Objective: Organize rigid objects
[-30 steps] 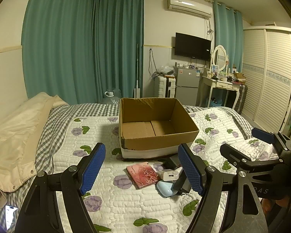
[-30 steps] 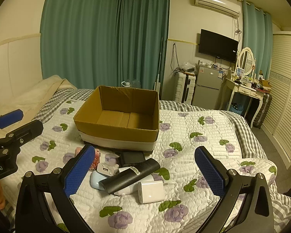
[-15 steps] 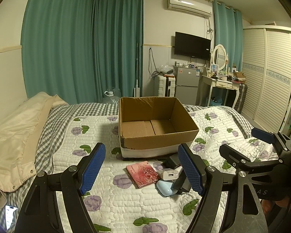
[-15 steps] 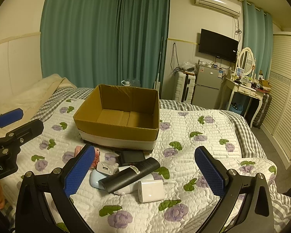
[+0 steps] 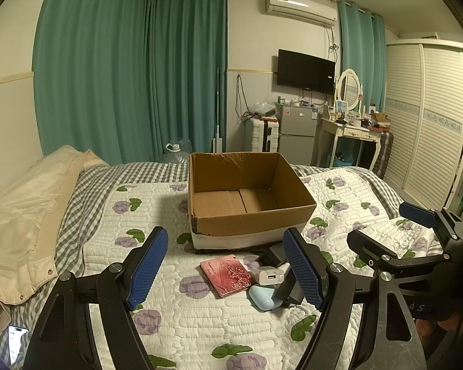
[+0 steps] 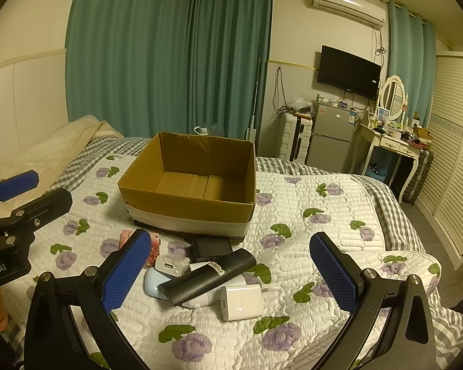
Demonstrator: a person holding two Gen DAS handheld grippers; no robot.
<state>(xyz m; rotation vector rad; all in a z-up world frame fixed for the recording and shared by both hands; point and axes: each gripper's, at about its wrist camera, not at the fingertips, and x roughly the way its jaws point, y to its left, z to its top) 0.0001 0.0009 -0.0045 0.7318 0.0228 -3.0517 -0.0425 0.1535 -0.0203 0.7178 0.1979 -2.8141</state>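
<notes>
An open, empty cardboard box (image 5: 250, 215) (image 6: 188, 206) stands on the quilted bed. In front of it lies a pile: a pink card case (image 5: 227, 274), a small white USB charger (image 5: 270, 276) (image 6: 169, 266), a light blue case (image 5: 262, 297), a long black cylinder (image 6: 208, 276), a black wallet (image 6: 211, 246) and a white power adapter (image 6: 240, 302). My left gripper (image 5: 225, 268) is open and empty above the pile. My right gripper (image 6: 231, 273) is open and empty, also above the pile.
A cream duvet (image 5: 24, 215) lies along the bed's left side, with a phone (image 5: 15, 342) at the near left corner. Beyond the bed stand a small fridge (image 5: 296, 135), a dressing table (image 5: 352, 132) and a wardrobe (image 5: 432, 117).
</notes>
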